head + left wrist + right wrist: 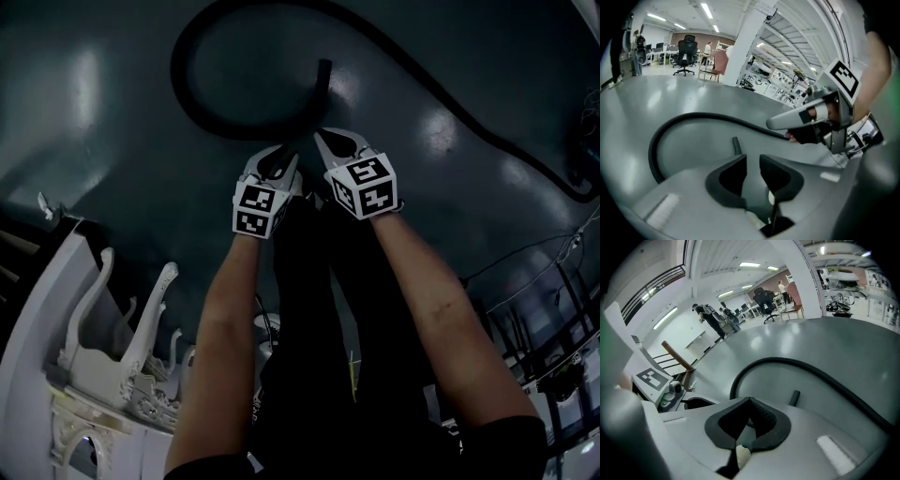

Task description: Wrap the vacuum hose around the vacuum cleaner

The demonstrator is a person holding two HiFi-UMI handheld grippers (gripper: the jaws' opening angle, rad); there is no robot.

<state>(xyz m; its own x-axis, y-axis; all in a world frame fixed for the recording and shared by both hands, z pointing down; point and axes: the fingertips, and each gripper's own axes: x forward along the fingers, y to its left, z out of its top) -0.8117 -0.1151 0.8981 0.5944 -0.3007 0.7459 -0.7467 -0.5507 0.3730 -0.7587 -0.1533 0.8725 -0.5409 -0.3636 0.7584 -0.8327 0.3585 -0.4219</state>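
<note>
The black vacuum hose (pixel 246 129) lies looped on the grey floor (pixel 112 141), just ahead of the left gripper (pixel 284 156), jaws slightly parted and empty, and the right gripper (pixel 328 141), jaws pressed together.

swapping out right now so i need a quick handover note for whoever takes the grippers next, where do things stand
Left gripper: jaws slightly apart, nothing between them.
Right gripper: jaws shut, empty.
Vacuum hose: lies in a loose loop on the floor. Its free end is just ahead of both grippers, untouched.
Vacuum cleaner: not clearly in view.
Done: nothing wrapped yet.
Left: grasp the hose, probably near the free end, and wind it round the cleaner.
</note>
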